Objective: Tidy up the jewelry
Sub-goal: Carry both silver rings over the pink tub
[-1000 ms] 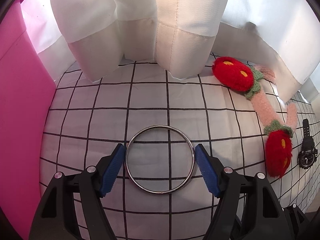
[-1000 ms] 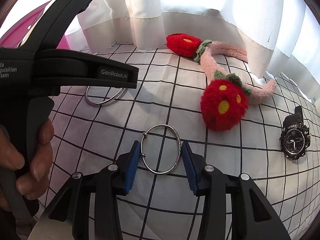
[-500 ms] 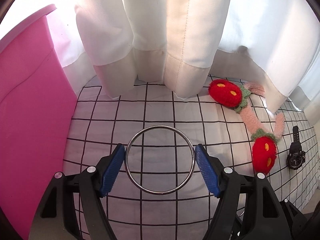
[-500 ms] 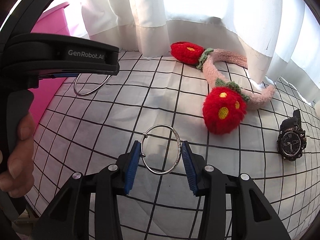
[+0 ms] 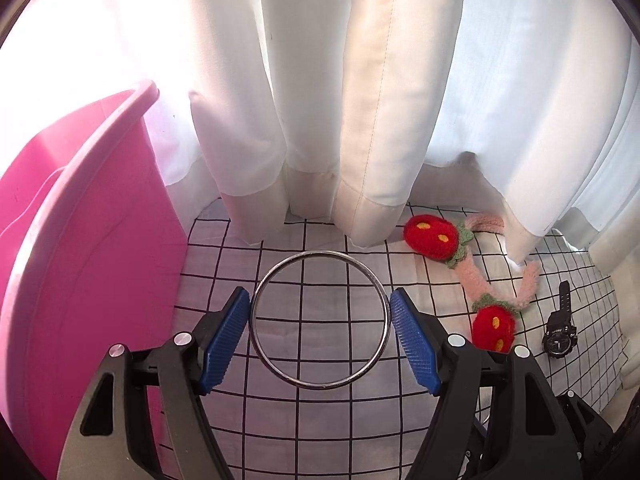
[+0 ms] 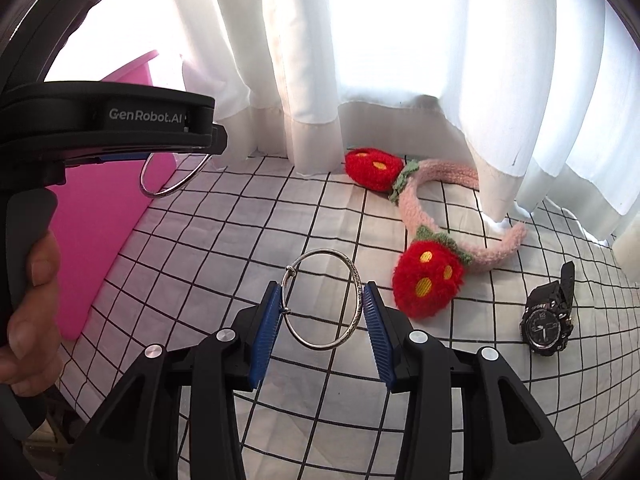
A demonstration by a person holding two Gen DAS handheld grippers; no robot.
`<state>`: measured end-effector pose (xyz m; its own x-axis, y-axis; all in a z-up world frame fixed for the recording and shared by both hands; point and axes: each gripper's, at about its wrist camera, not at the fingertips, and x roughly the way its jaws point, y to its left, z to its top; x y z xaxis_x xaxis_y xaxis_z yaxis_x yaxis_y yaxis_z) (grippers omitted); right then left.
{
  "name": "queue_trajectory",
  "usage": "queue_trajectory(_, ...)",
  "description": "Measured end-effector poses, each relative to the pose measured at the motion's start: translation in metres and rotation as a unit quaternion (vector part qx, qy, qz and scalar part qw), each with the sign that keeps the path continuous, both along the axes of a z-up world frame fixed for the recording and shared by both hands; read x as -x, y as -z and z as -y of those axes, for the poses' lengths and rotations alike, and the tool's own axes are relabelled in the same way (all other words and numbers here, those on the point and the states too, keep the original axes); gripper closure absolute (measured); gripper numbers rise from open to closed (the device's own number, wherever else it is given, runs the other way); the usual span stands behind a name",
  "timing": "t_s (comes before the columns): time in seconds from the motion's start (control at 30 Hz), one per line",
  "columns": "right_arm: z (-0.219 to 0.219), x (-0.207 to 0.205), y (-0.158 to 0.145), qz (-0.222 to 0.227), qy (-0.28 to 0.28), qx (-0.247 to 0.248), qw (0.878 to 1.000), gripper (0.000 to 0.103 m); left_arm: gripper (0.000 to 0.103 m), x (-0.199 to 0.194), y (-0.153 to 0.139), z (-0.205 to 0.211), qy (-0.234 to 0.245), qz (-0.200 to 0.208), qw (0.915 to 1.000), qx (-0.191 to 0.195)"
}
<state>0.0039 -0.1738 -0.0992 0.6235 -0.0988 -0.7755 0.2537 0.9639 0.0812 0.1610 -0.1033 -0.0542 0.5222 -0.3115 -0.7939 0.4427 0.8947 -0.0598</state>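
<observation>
White curtains (image 5: 360,100) hang behind a checked tabletop (image 6: 248,240). At nine o'clock stands a pink bin (image 5: 88,264). A strawberry headband (image 6: 436,216) lies at two o'clock, a black watch (image 6: 546,320) at three. The left hand-held gripper (image 5: 320,322) grips a big ring (image 5: 320,387) up in the air. The right hand-held gripper (image 6: 323,307) grips a small ring (image 6: 354,276).

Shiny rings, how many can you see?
2. The big plain ring sits between the left hand-held gripper's pads. The smaller ring sits in the right hand-held gripper. More may hide in the pink bin.
</observation>
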Motion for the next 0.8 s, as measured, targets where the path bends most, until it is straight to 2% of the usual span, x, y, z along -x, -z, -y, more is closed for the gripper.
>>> queue_trajectory(0.37, -0.017, -0.013, -0.067, 0.064, -0.034, 0.028, 0.997, 0.062, 0.033, 0.004, -0.075, -0.027, -0.029, 0.057, 0.9973, 0.035)
queue_trajectory(0.67, -0.059, -0.039, -0.126, 0.126, -0.101, 0.031, 0.986, 0.062, 0.033, 0.002, -0.138, -0.090, -0.095, 0.114, 0.9881, 0.042)
queue_trajectory(0.8, -0.087, -0.057, -0.145, 0.142, -0.140, 0.026, 0.980, 0.062, 0.033, -0.001, -0.153, -0.129, -0.136, 0.127, 0.9819, 0.034)
